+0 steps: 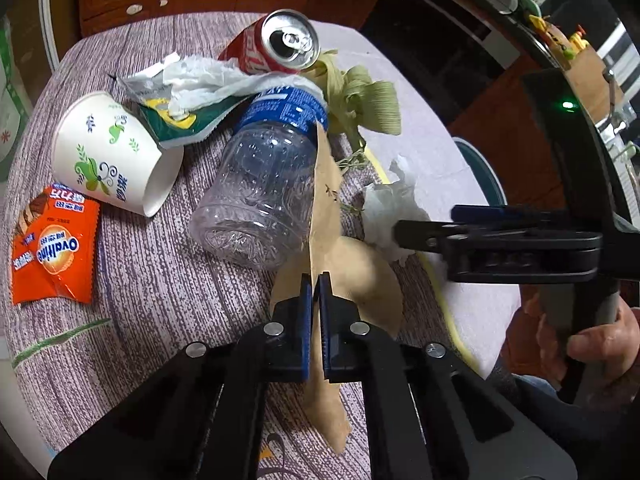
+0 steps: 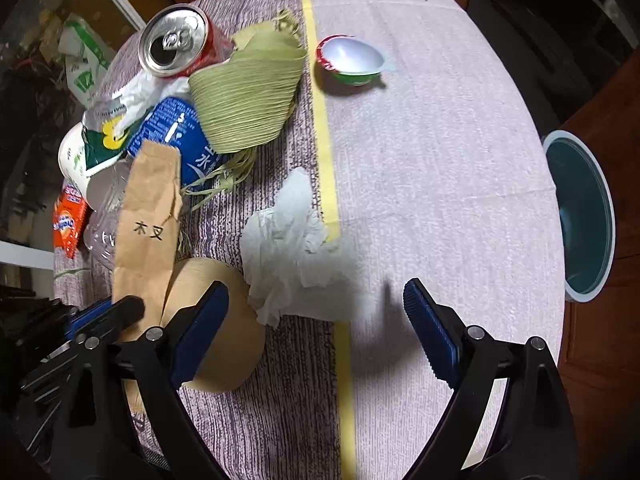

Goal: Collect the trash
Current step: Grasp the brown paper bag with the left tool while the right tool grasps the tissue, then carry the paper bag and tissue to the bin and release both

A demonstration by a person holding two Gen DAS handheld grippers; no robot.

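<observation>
My left gripper (image 1: 315, 280) is shut on a brown paper sleeve (image 1: 325, 200) that stands on edge between its blue pads, beside a clear plastic bottle (image 1: 260, 184) with a blue label. In the right wrist view the same sleeve (image 2: 148, 216) carries black print. My right gripper (image 2: 316, 292) is open, pointing down at the table, with a crumpled white tissue (image 2: 288, 248) just ahead of its fingers and nothing between them. A tan round paper piece (image 2: 224, 340) lies by its left finger. A person's hand (image 1: 592, 340) holds the right gripper's handle.
On the tablecloth (image 1: 160, 280) lie a red can (image 1: 280, 44), paper cup (image 1: 112, 152), orange wrapper (image 1: 52, 244), green wrapper (image 1: 180, 120), dried leaf wrappings (image 2: 248, 100) and a small empty foil cup (image 2: 348, 60). A teal bin (image 2: 580, 216) stands off the table's right edge.
</observation>
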